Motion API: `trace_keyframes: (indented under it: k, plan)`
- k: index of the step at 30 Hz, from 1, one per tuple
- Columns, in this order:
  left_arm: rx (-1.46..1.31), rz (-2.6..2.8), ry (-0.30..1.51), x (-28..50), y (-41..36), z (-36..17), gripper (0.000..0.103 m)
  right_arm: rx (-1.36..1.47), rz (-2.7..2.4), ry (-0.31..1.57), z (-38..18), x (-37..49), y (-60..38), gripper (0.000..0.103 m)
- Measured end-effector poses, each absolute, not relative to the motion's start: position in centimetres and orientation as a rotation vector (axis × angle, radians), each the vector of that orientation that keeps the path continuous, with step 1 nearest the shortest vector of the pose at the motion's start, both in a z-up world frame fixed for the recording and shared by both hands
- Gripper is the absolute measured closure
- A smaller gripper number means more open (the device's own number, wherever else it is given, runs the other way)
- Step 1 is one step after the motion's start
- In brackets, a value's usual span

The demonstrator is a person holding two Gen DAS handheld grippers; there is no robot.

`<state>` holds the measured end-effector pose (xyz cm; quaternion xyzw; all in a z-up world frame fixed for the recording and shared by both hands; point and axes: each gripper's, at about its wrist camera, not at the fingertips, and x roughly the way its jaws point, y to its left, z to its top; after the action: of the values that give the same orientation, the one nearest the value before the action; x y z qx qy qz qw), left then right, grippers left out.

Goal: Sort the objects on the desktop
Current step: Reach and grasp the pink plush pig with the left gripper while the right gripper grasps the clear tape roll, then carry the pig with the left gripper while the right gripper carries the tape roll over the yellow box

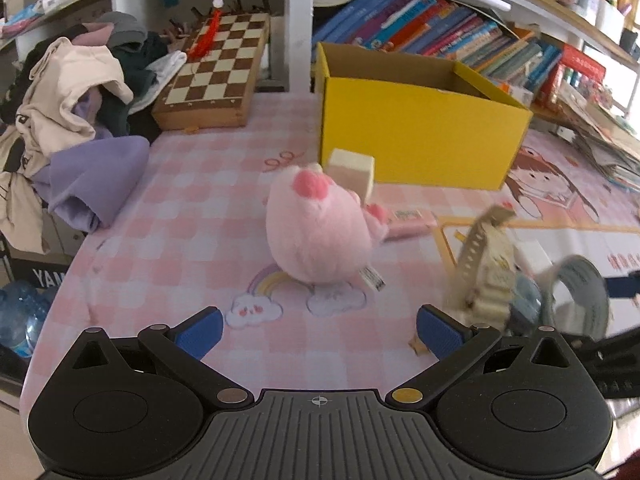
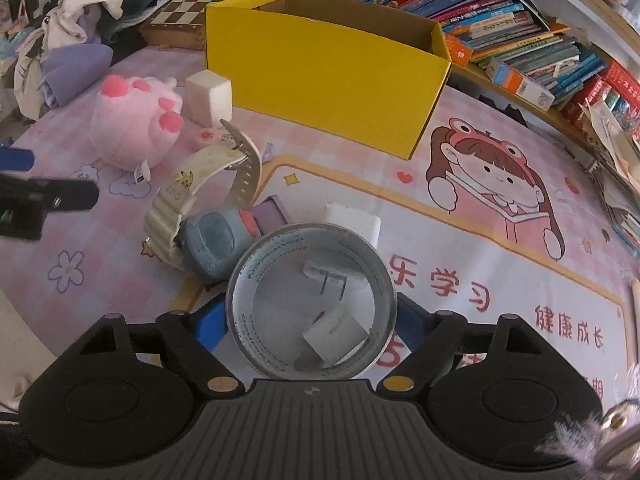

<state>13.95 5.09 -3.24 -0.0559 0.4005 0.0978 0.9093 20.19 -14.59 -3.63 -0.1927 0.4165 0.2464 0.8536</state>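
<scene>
The right gripper (image 2: 311,322) has its jaws clamped on a tape roll (image 2: 256,280); the left gripper (image 1: 319,334), jaws apart, faces the plush (image 1: 320,228).

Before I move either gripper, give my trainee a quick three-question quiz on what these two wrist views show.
1. True or false: the right gripper is shut on the grey tape roll.
2. Which item lies closest to the yellow cardboard box? A) pink plush toy B) white foam cube C) cream watch
3. Fill in: the left gripper is ____ and holds nothing.

Key: 1 true, blue pads press the roll's sides. 2 B, the cube sits just in front of the box's left corner. 3 open, with the plush toy ahead of it on the pink mat.
</scene>
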Motion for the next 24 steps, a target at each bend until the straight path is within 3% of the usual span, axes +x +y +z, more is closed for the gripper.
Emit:
trace_keyframes:
  k: [12,17,20,24]
  plan:
    - [-0.052,0.227,0.822,18.8,6.1,-5.2,0.001,-0.379,0.539,0.877,-2.8,21.1,-15.3,0.021]
    - [-0.025,0.204,0.813,20.0,5.9,-5.2,0.012,-0.352,0.543,0.867,-1.7,21.3,-15.9,0.021]
    - [-0.029,0.183,0.816,20.4,6.0,-5.2,0.029,-0.333,0.537,0.852,-1.1,21.4,-16.3,0.021]
    - [-0.050,0.185,0.807,20.4,6.4,-4.9,0.038,-0.289,0.522,0.842,-0.2,21.9,-17.1,0.021]
